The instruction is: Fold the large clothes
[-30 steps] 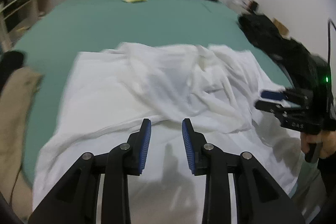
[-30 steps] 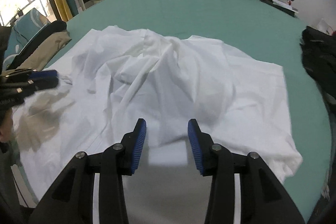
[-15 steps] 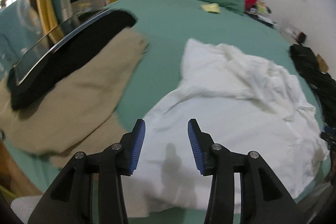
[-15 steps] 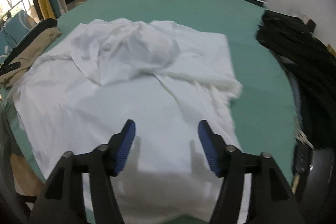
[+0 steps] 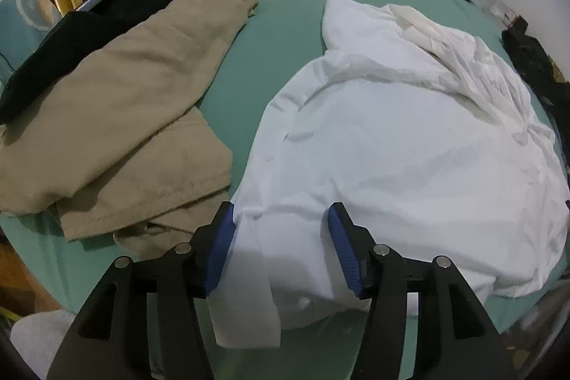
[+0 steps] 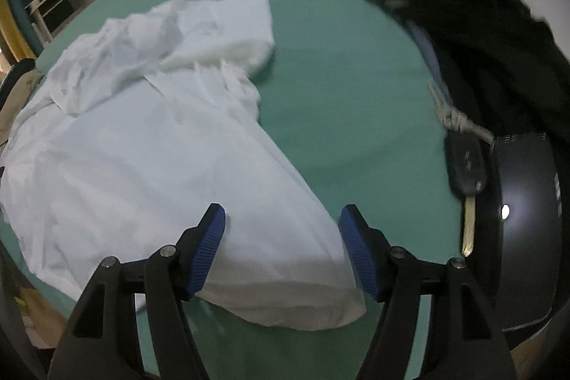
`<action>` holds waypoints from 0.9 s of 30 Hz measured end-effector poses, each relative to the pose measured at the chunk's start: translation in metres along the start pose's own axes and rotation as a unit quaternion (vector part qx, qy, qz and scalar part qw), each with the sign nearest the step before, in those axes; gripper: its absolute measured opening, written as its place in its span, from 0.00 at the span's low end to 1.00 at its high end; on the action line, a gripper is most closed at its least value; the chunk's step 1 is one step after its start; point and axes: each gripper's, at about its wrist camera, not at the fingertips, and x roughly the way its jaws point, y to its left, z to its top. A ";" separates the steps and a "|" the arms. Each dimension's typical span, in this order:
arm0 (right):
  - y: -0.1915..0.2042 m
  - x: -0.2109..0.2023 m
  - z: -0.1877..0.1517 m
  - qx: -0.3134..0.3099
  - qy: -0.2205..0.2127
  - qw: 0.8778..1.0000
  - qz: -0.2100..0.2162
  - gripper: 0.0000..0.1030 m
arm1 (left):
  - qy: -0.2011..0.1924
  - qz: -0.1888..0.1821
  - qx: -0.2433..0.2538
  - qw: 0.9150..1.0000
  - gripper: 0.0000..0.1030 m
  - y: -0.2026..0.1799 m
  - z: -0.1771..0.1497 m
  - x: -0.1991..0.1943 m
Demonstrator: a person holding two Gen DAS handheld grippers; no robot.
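crumpled white garment (image 5: 399, 145) spread loosely on the green bed sheet (image 5: 285, 6), its far part bunched

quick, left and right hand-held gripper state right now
Left hand-held gripper: jaws opening, white garment corner between them, not gripped.
Right hand-held gripper: open, holding nothing, over the garment's other corner.

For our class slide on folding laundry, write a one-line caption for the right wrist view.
Right gripper, open over the near corner of a white garment on a green bed, car key alongside.
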 end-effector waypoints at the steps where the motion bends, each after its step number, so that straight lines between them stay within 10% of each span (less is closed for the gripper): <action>1: -0.001 0.001 -0.001 0.005 0.002 1.000 0.005 0.66 | 0.002 0.000 -0.005 1.000 0.56 0.001 -0.001 0.000; 8: 0.030 0.011 -0.010 -0.034 0.037 0.999 0.018 0.60 | 0.031 0.023 0.000 0.999 0.56 -0.012 -0.019 -0.006; 12: 0.031 0.004 -0.017 -0.017 0.043 0.997 0.058 0.03 | 0.036 0.014 0.002 0.999 0.44 -0.013 -0.018 -0.006; 14: 0.035 0.000 -0.021 -0.017 0.042 0.997 0.069 0.03 | 0.036 -0.007 0.003 0.999 0.06 -0.014 -0.017 -0.010; 27: 0.021 -0.071 -0.027 0.009 -0.022 0.996 0.088 0.03 | -0.033 -0.038 0.003 0.999 0.04 -0.004 -0.021 -0.092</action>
